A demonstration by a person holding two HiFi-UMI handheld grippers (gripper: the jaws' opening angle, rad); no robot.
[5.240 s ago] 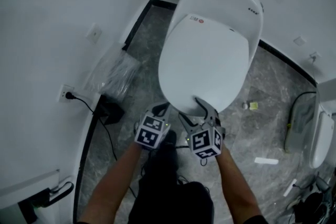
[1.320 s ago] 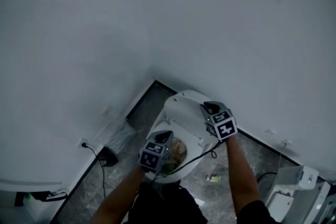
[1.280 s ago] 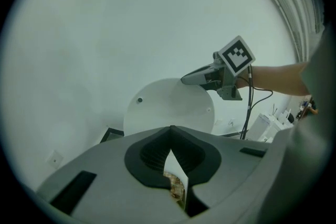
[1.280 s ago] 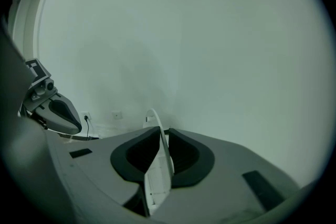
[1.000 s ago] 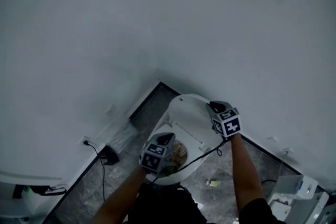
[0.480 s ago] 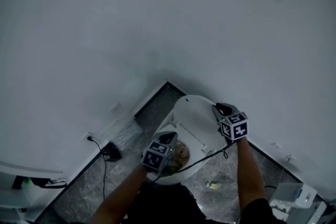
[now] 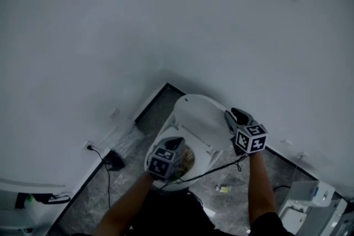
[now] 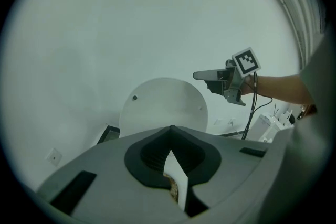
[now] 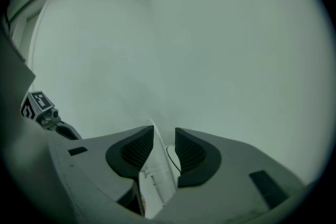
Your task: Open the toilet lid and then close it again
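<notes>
The white toilet lid (image 7: 200, 119) stands raised against the wall, above the open bowl (image 7: 185, 158), which holds brownish matter. My right gripper (image 7: 229, 115) is at the lid's upper right edge. In the right gripper view its jaws (image 9: 164, 134) have just been opening. The lid's thin edge (image 9: 157, 165) runs between them, close to the left pad, with a gap on the right. My left gripper (image 7: 176, 144) hovers over the bowl's front, and its tips meet (image 8: 170, 127). The left gripper view shows the upright lid (image 8: 163, 105) and the right gripper (image 8: 202, 75) beside it.
White walls meet in a corner behind the toilet. On the grey stone floor to the left lie a clear plastic bag (image 7: 130, 138), a black box (image 7: 115, 160) and a wall socket with a cable (image 7: 88, 147). White fixtures (image 7: 307, 193) stand at right, and a small yellow item (image 7: 222, 189) lies by the toilet.
The lid, closed five seconds ago, now stands upright. Over the last second my right gripper shifted right along the lid's edge and its jaws loosened. The left gripper stayed over the bowl.
</notes>
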